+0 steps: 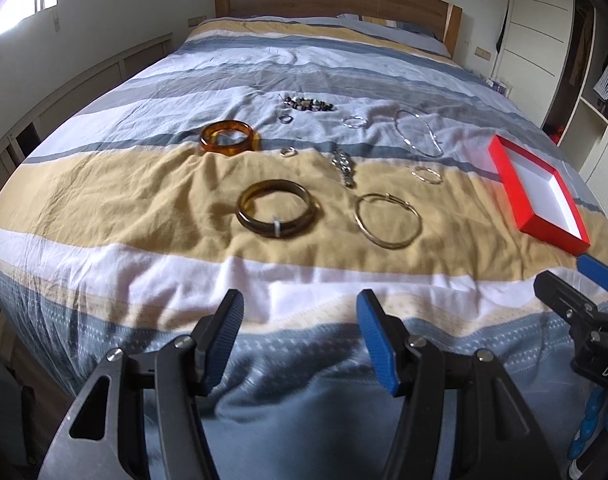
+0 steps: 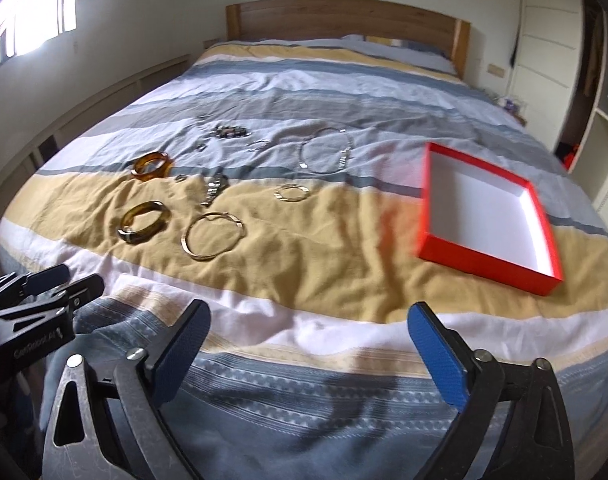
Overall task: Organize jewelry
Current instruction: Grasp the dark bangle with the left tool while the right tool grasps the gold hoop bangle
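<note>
- Across the striped bed cover the jewelry lay loose: an amber bangle, a dark bangle, a thin gold bangle, a silver chain bracelet, rings and a wire necklace.
- At the right stood the red box, white-lined, holding nothing.
- The left tongs hung apart and unloaded over the bed's near edge, with the dark and gold bangles straight ahead, so this hand looked nearer to them.
- The right tongs were also apart and unloaded, nearer the box, which lay ahead and to their right.
</note>
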A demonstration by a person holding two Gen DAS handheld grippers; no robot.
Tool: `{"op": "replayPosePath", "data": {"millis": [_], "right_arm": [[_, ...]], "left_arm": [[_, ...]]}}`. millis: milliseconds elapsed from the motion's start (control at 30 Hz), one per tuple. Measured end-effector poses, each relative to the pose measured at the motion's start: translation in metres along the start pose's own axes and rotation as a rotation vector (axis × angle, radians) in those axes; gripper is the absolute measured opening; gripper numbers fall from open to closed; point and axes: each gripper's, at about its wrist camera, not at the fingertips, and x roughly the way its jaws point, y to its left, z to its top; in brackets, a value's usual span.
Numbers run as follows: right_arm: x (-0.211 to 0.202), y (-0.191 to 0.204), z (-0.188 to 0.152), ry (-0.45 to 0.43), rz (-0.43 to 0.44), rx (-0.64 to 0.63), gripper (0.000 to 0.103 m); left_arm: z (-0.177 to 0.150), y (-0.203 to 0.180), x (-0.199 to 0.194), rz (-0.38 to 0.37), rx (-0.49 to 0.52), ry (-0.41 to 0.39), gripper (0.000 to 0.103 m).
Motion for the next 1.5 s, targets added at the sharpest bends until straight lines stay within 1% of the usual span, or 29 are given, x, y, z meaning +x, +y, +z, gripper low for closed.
{"op": "replayPosePath", "data": {"millis": [67,133,167,233,333,400,500,700,800,1000,1067,1100,1133,1167,1200,1233,1367,1500], "right_arm": [[0.009,0.001,0.005,0.021,0.043,0.001,0.085],[0.018,0.001,0.010,0.043,0.078,0.004,0.072],[0.023,0.002,0.012,0.055,0.098,0.006,0.068],[0.033,0.003,0.018,0.077,0.135,0.004,0.050],[0.053,0.010,0.030,0.113,0.203,0.001,0.040],[0.064,0.016,0.038,0.124,0.250,-0.008,0.038],[0.088,0.024,0.047,0.155,0.292,-0.012,0.032],[0.134,0.036,0.062,0.215,0.347,0.005,0.029],[0.152,0.039,0.063,0.248,0.346,-0.001,0.029],[0.173,0.046,0.060,0.275,0.364,-0.009,0.030],[0.178,0.047,0.060,0.274,0.369,-0.009,0.030],[0.181,0.048,0.060,0.271,0.368,-0.010,0.027],[0.183,0.049,0.060,0.266,0.362,-0.015,0.021],[0.182,0.050,0.060,0.257,0.348,-0.023,0.016],[0.181,0.051,0.061,0.246,0.326,-0.025,0.007],[0.180,0.050,0.061,0.238,0.319,-0.023,0.007],[0.162,0.054,0.061,0.188,0.280,-0.069,0.006],[0.131,0.055,0.064,0.119,0.271,-0.095,0.004]], "left_arm": [[0.005,0.006,0.005,-0.015,0.002,-0.003,0.056],[0.012,0.012,0.012,-0.026,-0.002,-0.005,0.056],[0.015,0.014,0.014,-0.029,-0.003,-0.005,0.056],[0.024,0.021,0.023,-0.037,-0.021,-0.001,0.055],[0.038,0.039,0.039,-0.038,-0.075,0.010,0.054],[0.048,0.049,0.051,-0.020,-0.096,0.017,0.054],[0.061,0.063,0.072,0.000,-0.117,0.041,0.048],[0.069,0.072,0.104,-0.001,-0.144,0.098,0.042],[0.067,0.074,0.120,0.006,-0.151,0.129,0.041],[0.061,0.069,0.133,0.033,-0.137,0.144,0.040],[0.061,0.066,0.135,0.048,-0.124,0.139,0.037],[0.060,0.064,0.136,0.058,-0.112,0.136,0.035],[0.061,0.063,0.136,0.067,-0.104,0.133,0.028],[0.061,0.060,0.134,0.086,-0.089,0.125,0.019],[0.061,0.058,0.133,0.097,-0.080,0.121,0.015],[0.060,0.058,0.131,0.106,-0.072,0.117,0.009],[0.059,0.051,0.115,0.164,-0.039,0.081,0.009],[0.062,0.048,0.094,0.193,-0.026,0.040,0.008]]}}
